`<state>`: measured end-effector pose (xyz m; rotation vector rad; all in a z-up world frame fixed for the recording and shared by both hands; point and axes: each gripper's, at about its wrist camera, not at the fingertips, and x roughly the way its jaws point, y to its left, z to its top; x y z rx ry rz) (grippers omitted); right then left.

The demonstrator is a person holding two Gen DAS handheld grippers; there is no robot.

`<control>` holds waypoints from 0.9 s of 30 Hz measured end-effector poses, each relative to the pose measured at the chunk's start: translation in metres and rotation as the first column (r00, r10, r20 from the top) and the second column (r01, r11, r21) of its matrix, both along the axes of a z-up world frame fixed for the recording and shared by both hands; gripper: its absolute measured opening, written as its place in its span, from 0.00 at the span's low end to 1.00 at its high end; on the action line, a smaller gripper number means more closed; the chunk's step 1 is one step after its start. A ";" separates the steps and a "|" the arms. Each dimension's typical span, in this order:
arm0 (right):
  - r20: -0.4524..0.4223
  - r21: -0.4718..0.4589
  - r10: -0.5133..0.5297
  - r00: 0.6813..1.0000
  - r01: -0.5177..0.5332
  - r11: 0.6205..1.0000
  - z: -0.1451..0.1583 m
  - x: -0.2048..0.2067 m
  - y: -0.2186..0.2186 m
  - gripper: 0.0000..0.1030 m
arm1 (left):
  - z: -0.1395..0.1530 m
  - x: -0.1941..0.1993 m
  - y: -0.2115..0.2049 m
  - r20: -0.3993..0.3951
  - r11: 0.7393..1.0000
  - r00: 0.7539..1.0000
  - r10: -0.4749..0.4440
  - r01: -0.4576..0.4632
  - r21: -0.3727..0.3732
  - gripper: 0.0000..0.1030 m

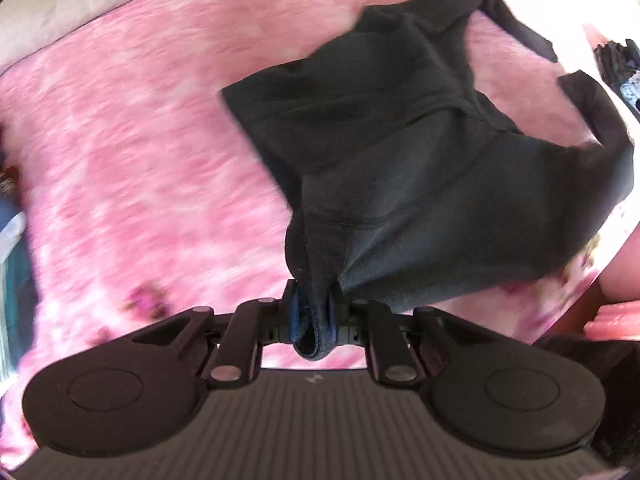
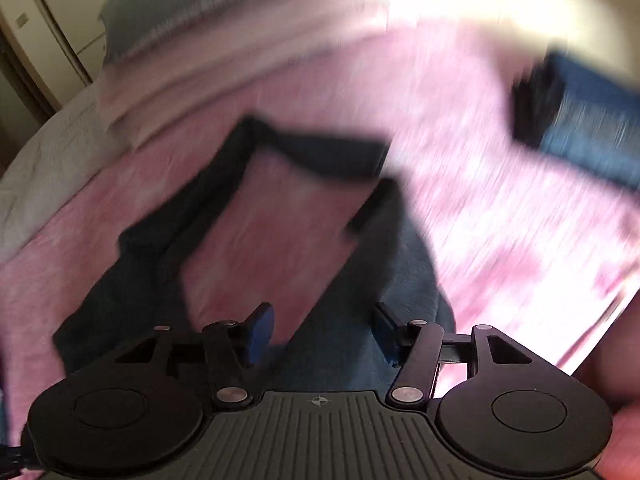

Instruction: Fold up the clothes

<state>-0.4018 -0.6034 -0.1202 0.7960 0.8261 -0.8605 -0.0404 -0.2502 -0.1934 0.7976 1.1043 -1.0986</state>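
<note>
While both views are smeared by motion, the main facts read clearly enough.

Left tongs: the left gripper [image 1: 313, 320] is pinched tight on a bunched hem of the black garment [image 1: 384, 152], with the blue pads [image 1: 295, 318] pressing the fold from either side.

Garment, left view: cloth hangs and stretches away from the pinch, the far part spread over the pink bedspread [image 1: 132, 152]; one sleeve or strap trails toward the upper right.

Right tongs: the right gripper [image 2: 322, 332] stands about half wide, nothing pressed between its pads [image 2: 260, 330]; no grip visible.

Garment, right view: the black garment [image 2: 160, 248] lies under and ahead of the right fingers, forming a dark loop around a patch of pink bedspread [image 2: 500, 220]. Whether the cloth touches the fingers I cannot tell, owing to blur.

Surroundings: a blue folded item [image 2: 592, 128] sits at the far right of the bed, well apart from the garment; a grey pillow [image 2: 168, 8] lies at the head.
</note>
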 end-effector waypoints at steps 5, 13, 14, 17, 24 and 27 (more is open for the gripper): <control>-0.002 0.070 0.003 1.000 -0.003 0.998 -0.026 0.002 0.014 0.56 | -0.012 0.024 0.024 0.011 1.000 1.000 -0.003 0.003 0.027 0.11; -0.090 0.040 -0.050 0.995 0.054 0.998 -0.045 -0.036 -0.029 0.56 | -0.026 0.017 0.015 0.065 0.996 0.997 -0.045 0.040 0.077 0.24; -0.092 0.033 -0.048 0.995 0.051 0.998 -0.047 -0.039 -0.039 0.56 | -0.023 0.014 0.015 0.086 0.996 0.995 -0.054 0.047 0.077 0.25; -0.091 0.014 -0.045 0.995 0.047 0.999 -0.056 -0.046 -0.081 0.56 | -0.012 0.007 0.010 0.134 0.997 0.990 -0.047 0.038 0.070 0.26; -0.056 0.108 -0.024 0.998 0.030 0.994 -0.112 -0.044 -0.196 0.55 | 0.012 -0.047 -0.024 0.199 0.995 0.979 0.043 -0.060 0.083 0.26; -0.008 0.201 -0.026 1.000 0.027 0.979 -0.134 -0.048 -0.236 0.02 | 0.007 -0.086 -0.059 0.181 0.993 0.983 0.019 -0.039 0.108 0.26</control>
